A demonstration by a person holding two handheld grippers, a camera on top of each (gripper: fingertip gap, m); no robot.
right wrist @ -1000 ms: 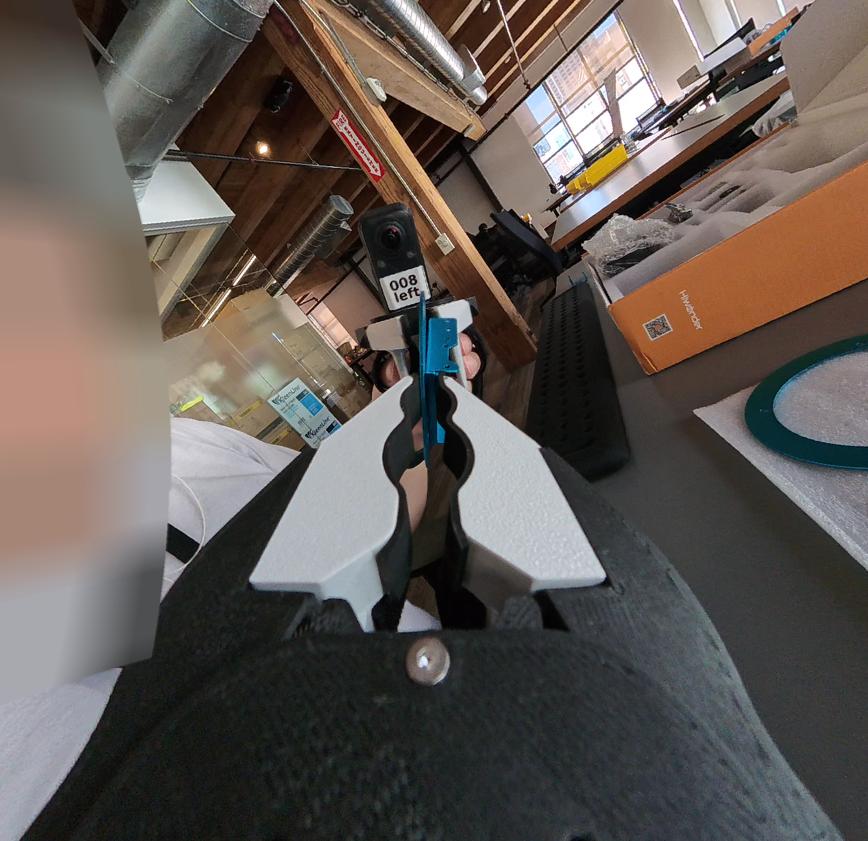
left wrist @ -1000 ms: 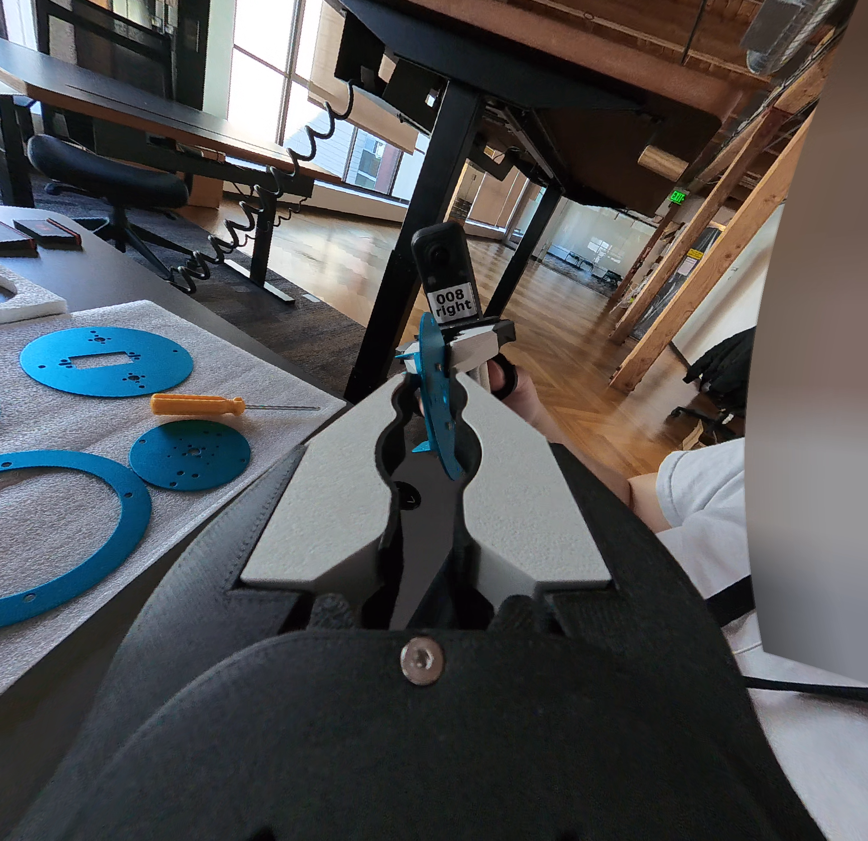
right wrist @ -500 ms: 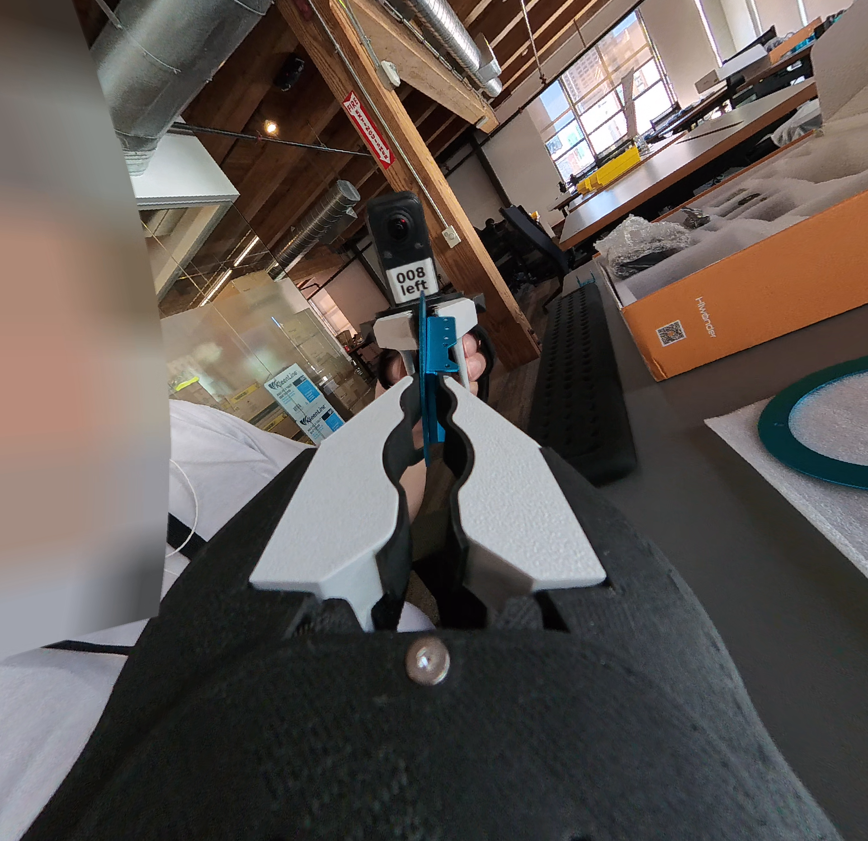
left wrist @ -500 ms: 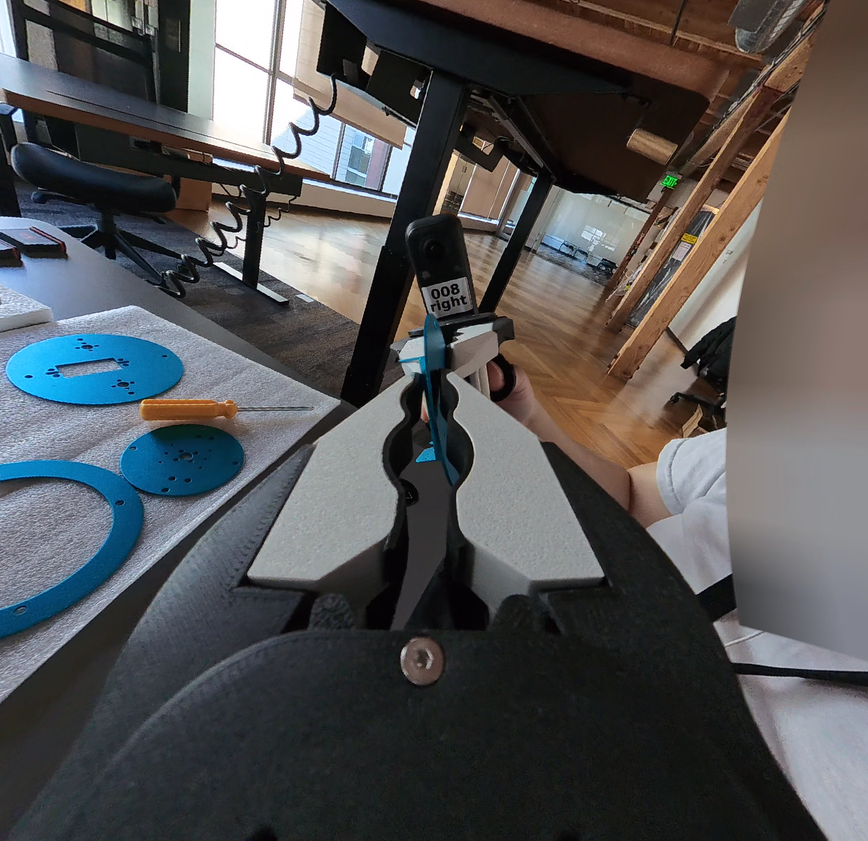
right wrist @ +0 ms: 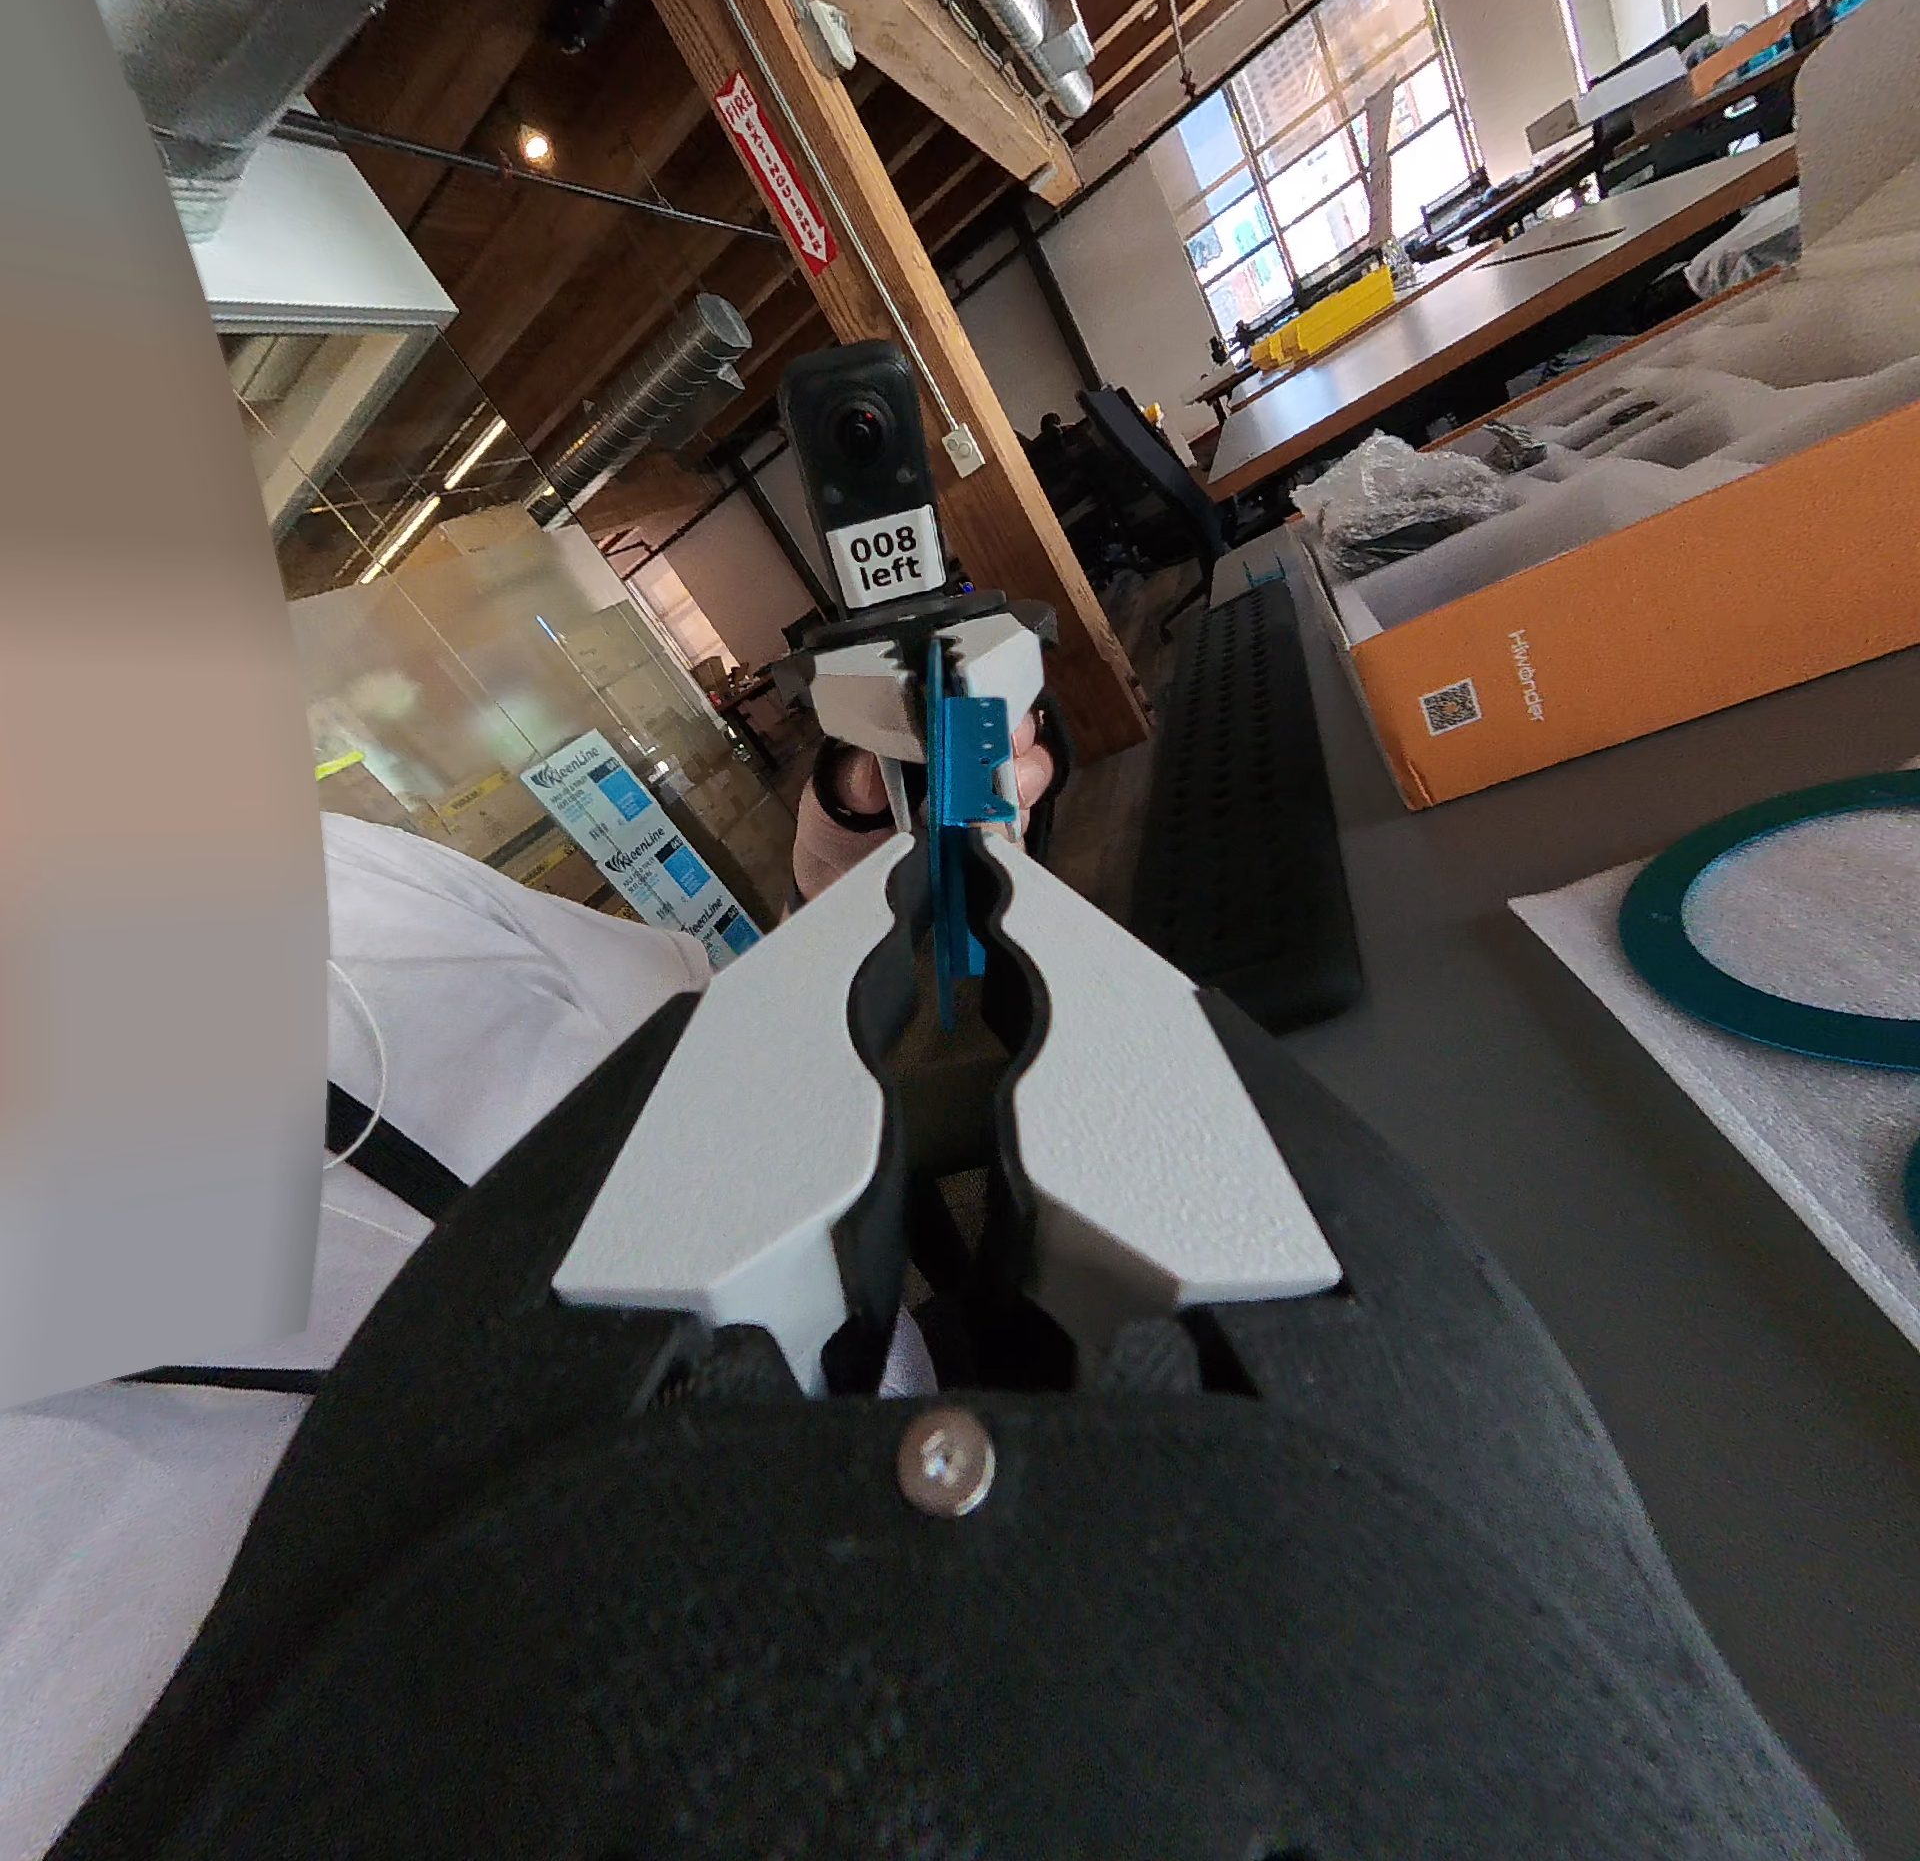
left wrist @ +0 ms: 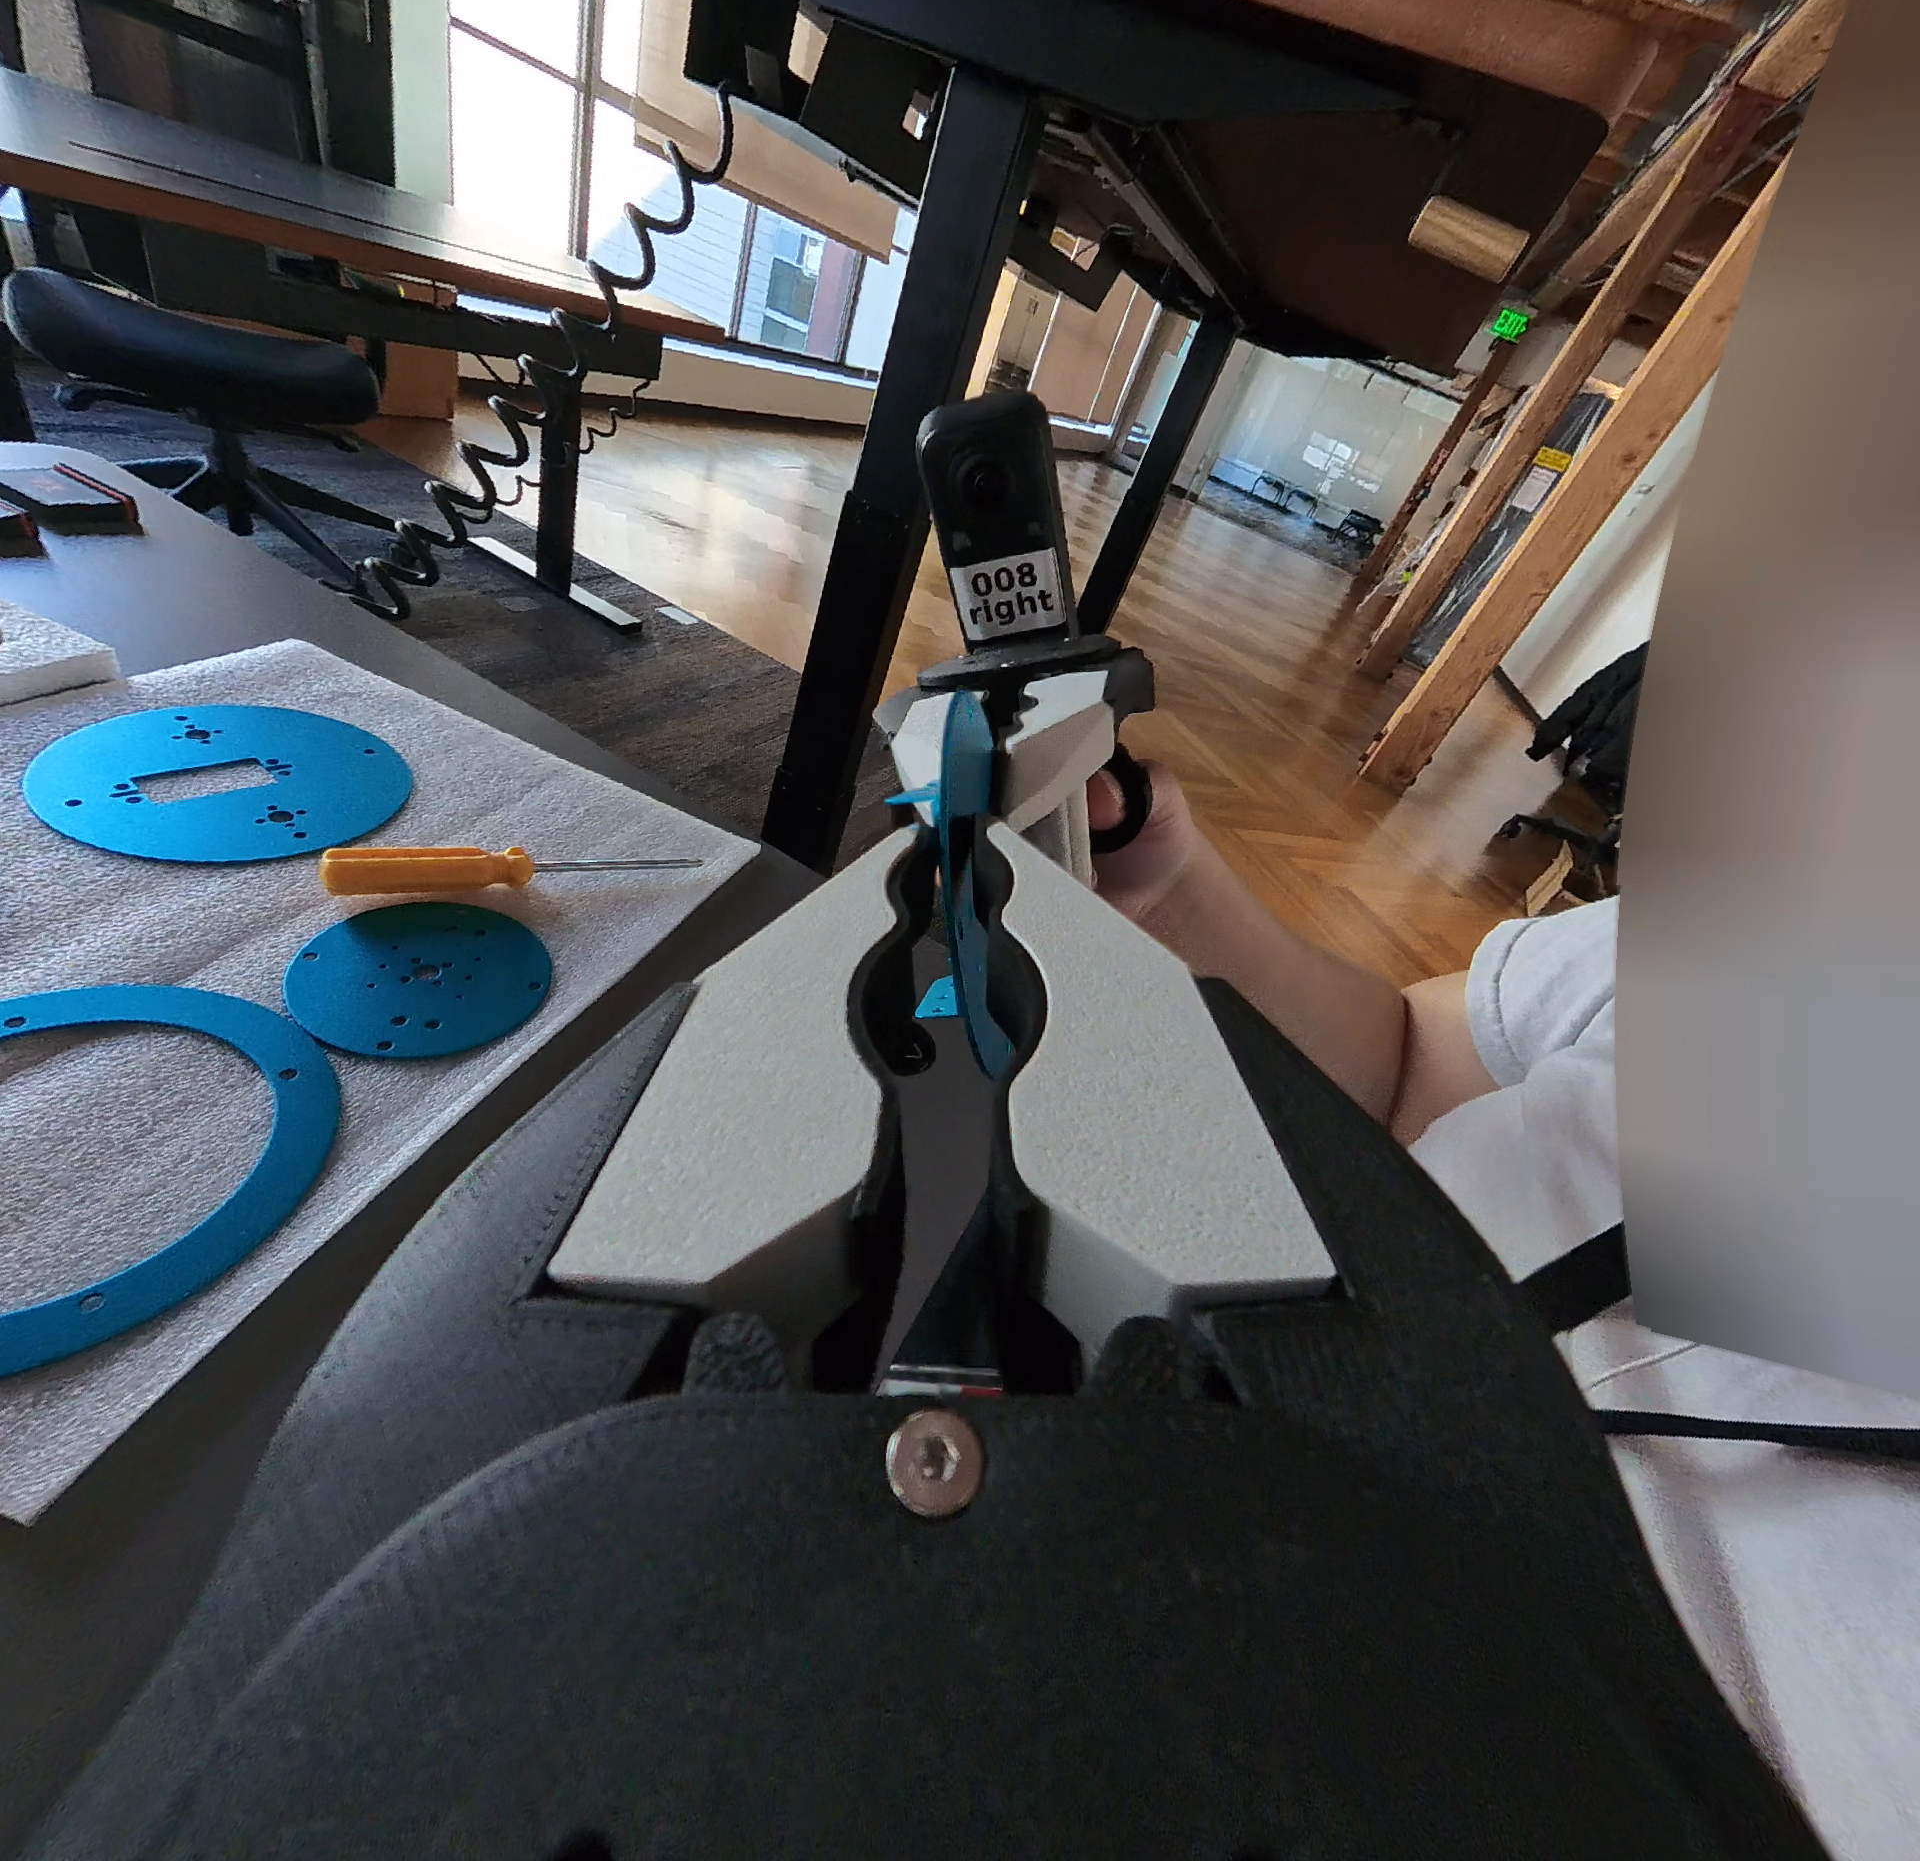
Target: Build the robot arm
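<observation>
My left gripper [left wrist: 951,840] and my right gripper [right wrist: 951,850] face each other in the air beside the table edge. Both are shut on the same thin blue metal plate [left wrist: 974,938], seen edge-on, with small bracket tabs on it. In the right wrist view the plate [right wrist: 961,772] runs from my fingertips to the left gripper [right wrist: 925,684] beyond. In the left wrist view the right gripper [left wrist: 1023,741] grips the plate's far end, with a person's hand [left wrist: 1153,845] behind it.
On a white foam sheet [left wrist: 582,772] lie a blue disc with a rectangular cutout [left wrist: 213,783], a yellow screwdriver [left wrist: 426,869], a small blue disc [left wrist: 416,978] and a blue ring [left wrist: 208,1167]. An orange box [right wrist: 1662,616] and a black tray [right wrist: 1236,793] sit on the dark table [right wrist: 1558,1240]. My two grippers' fingertips are within a few centimetres of each other. The yellow screwdriver [left wrist: 426,869] is about 25 cm from both grippers' fingertips.
Both grippers stay shut on the blue plate. The pair has drifted only slightly, and the plate has tilted a little between them.
</observation>
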